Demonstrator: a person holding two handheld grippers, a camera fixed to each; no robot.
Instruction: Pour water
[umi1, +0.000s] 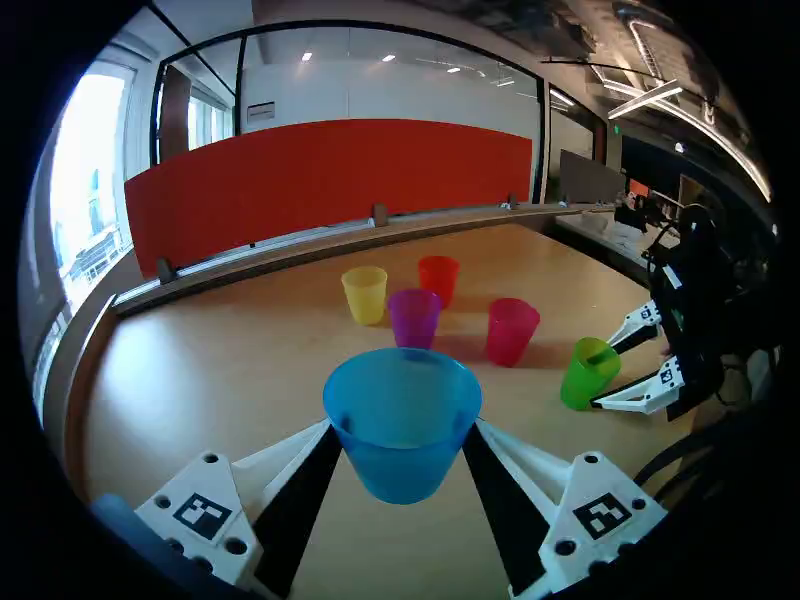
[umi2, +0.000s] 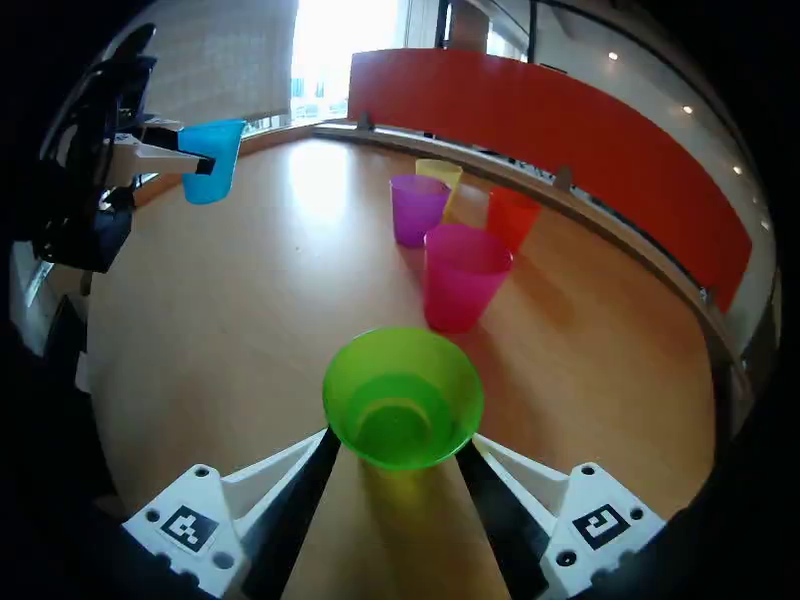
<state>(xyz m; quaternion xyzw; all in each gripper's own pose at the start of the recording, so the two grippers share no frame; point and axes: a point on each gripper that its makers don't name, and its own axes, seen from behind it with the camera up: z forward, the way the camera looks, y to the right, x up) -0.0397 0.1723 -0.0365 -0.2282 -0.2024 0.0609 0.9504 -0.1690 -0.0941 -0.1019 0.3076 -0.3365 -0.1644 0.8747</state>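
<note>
Because pouring needs one cup to give and one to receive, I have a cup clamped in each tool. The left gripper (umi1: 402, 442) has both fingers pressed on the sides of the blue cup (umi1: 402, 420), upright, mouth open towards the room. The right gripper (umi2: 400, 442) is closed the same way on the green cup (umi2: 403, 395). I think a little water sits in the bottom of the green one, though the tint makes that hard to judge.

The grip on each sits partway down the wall, which leaves both rims free for a pour.

Four spare cups stand in a loose cluster on the wooden table (umi1: 220, 380), between the two held ones and the red panel (umi1: 330, 170) behind: yellow (umi1: 364, 294), orange-red (umi1: 438, 279), purple (umi1: 414, 317) and pink (umi1: 511, 330). They are well clear of my fingers.

As for pose, the two tools are well apart and roughly facing each other across the table. In the right gripper view the blue cup hangs above the tabletop, level. In the left gripper view the green cup leans slightly and sits low, near the surface. My judgement is that the cups must come together before any tilt.
</note>
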